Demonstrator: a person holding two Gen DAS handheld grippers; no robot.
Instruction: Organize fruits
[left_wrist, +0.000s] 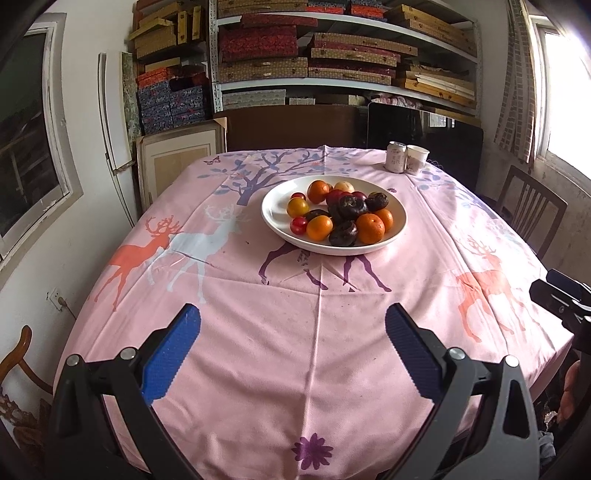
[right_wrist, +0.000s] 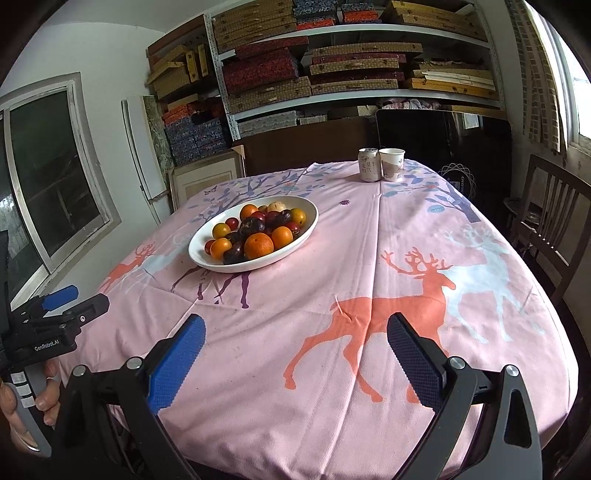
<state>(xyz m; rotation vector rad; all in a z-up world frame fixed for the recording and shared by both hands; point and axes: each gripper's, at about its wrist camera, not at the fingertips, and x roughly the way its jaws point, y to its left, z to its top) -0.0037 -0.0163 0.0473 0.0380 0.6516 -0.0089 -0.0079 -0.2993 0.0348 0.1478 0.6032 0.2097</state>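
Pink tablecloth (left_wrist: 317, 332) with deer prints covers the whole table. White bowl (left_wrist: 280, 206) sits mid-table, at 12 o'clock from your left gripper (left_wrist: 291, 328) and at 11 o'clock from your right gripper (right_wrist: 295, 336). Fruit is all piled in the bowl: oranges (left_wrist: 370, 228), dark round fruits (left_wrist: 352, 206), small red ones (left_wrist: 298, 225), one pale fruit (left_wrist: 343, 186) at the far side. Can (right_wrist: 368, 164) and paper cup (right_wrist: 391, 163) stand touching each other at the far edge, 1 o'clock from the bowl. Both grippers hover over the near edge, fingers spread wide, holding nothing.
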